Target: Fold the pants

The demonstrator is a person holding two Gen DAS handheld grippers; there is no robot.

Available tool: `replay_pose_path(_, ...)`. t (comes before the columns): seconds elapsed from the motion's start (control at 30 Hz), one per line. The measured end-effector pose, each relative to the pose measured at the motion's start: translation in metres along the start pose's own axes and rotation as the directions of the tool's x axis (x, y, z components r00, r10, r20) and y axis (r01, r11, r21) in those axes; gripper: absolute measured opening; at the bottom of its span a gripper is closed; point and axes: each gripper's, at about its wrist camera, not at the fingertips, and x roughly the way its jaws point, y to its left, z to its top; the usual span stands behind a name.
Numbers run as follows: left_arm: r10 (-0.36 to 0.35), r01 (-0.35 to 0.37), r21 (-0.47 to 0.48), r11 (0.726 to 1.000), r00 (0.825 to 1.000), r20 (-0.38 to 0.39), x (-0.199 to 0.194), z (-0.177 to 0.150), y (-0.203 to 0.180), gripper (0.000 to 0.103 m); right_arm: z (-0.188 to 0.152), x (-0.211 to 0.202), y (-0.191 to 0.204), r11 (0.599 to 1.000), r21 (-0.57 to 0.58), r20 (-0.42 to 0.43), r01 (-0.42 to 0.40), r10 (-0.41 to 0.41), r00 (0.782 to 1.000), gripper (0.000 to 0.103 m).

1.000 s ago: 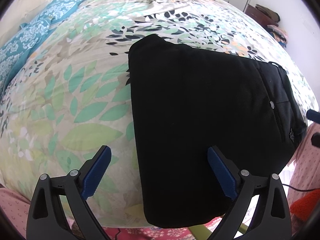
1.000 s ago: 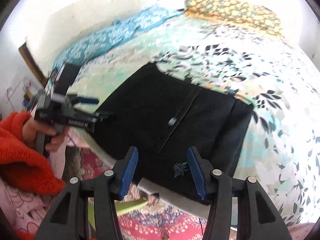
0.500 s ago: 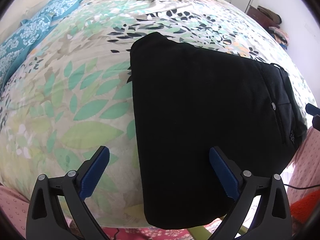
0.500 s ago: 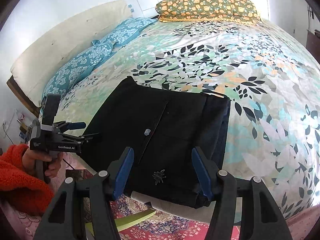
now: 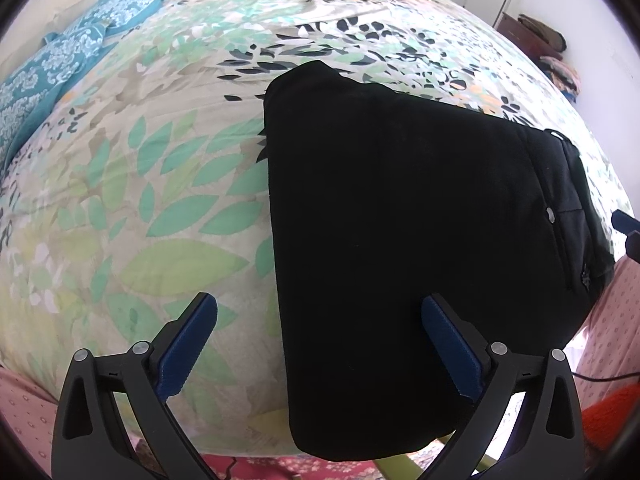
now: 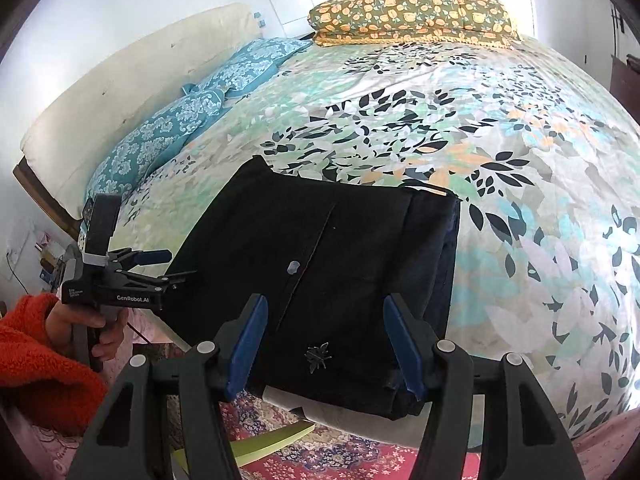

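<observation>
Black pants (image 5: pixel 404 240) folded flat on the bed's (image 5: pixel 140 184) near edge. Left claw (image 5: pixel 320 344) wide open, empty; right claw (image 6: pixel 323 342) half open, empty, above the pants.

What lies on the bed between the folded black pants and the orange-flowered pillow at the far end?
Only bare leaf-print bedspread lies between the pants and the pillow. The right wrist view shows it best.

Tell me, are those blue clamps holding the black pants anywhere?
No. Both the left gripper and right gripper hover open above the folded pants, gripping nothing.
</observation>
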Motion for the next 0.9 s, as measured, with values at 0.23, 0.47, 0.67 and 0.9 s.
replay_pose_path(0.23,0.0,0.0,0.0,1.0,1.0,0.0,0.0,0.0,0.0004,0.103,0.0002,-0.0011,-0.0006,1.0,0.008,0.002,0.0,-0.001,1.0,0.061)
replay_pose_path(0.47,-0.001,0.001,0.0,1.0,1.0,0.0,0.0001,-0.0001,0.0005,0.103,0.0002,-0.0005,-0.0009,1.0,0.01,-0.003,0.0,0.0,1.0,0.061)
replay_pose_path(0.67,-0.002,0.002,-0.001,1.0,1.0,-0.001,0.0003,-0.0002,0.0006,0.103,0.0,0.0001,-0.0011,1.0,0.013,-0.002,0.002,-0.002,1.0,0.061)
replay_pose_path(0.9,-0.004,0.004,-0.005,1.0,1.0,-0.003,0.0005,-0.0002,0.001,0.103,0.0002,-0.0004,-0.0022,1.0,0.021,-0.001,0.001,-0.001,1.0,0.061)
